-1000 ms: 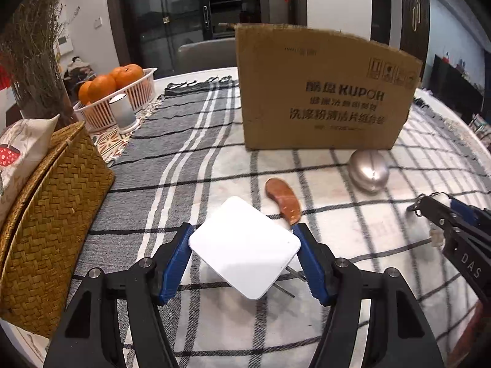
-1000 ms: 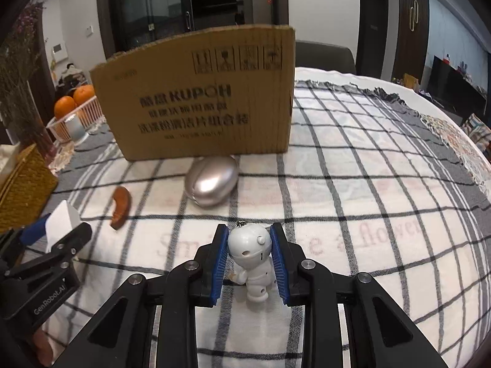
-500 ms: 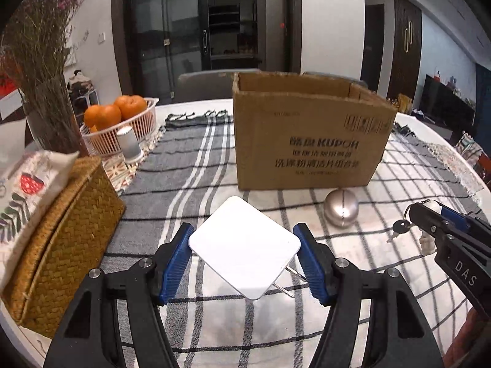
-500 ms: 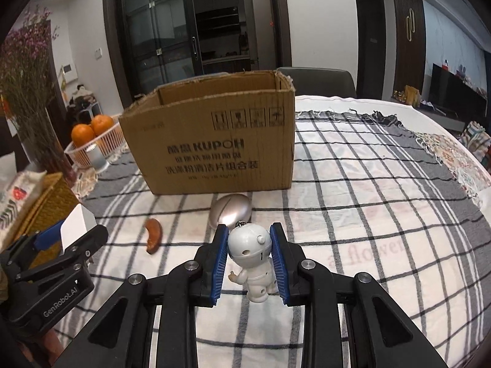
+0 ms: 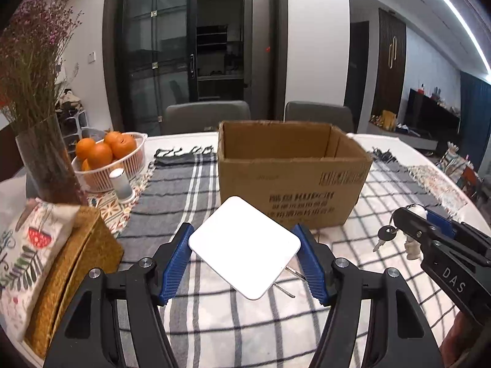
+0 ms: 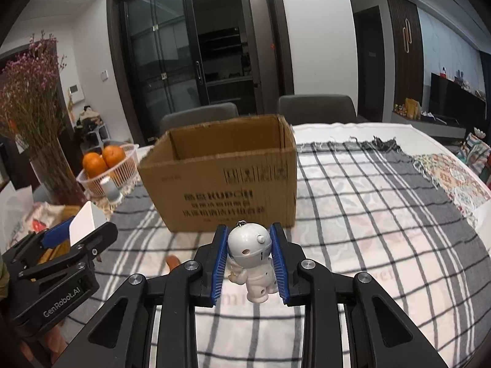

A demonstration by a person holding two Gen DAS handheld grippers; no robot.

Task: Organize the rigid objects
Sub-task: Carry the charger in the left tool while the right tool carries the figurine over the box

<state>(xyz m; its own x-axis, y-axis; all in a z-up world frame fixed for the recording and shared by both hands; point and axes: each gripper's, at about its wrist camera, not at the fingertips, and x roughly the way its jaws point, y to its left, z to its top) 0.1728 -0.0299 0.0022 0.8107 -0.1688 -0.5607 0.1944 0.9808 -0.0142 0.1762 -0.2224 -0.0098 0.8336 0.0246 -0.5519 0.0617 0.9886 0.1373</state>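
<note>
While one cardboard box (image 5: 291, 181) stands open, left tool (image 5: 245, 257) clamps one white square plug (image 5: 244, 245), right tool (image 6: 249, 260) one robot figurine (image 6: 251, 257)

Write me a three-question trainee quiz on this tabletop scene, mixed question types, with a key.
1. True or false: the left gripper grips a flat white square plastic plug adapter.
2. What does the right gripper hold? A) silver egg B) white robot figurine keychain C) orange
3. Fill in: the open brown cardboard box stands on a ____ tablecloth.

Key: 1 true; 2 B; 3 checked.
</note>
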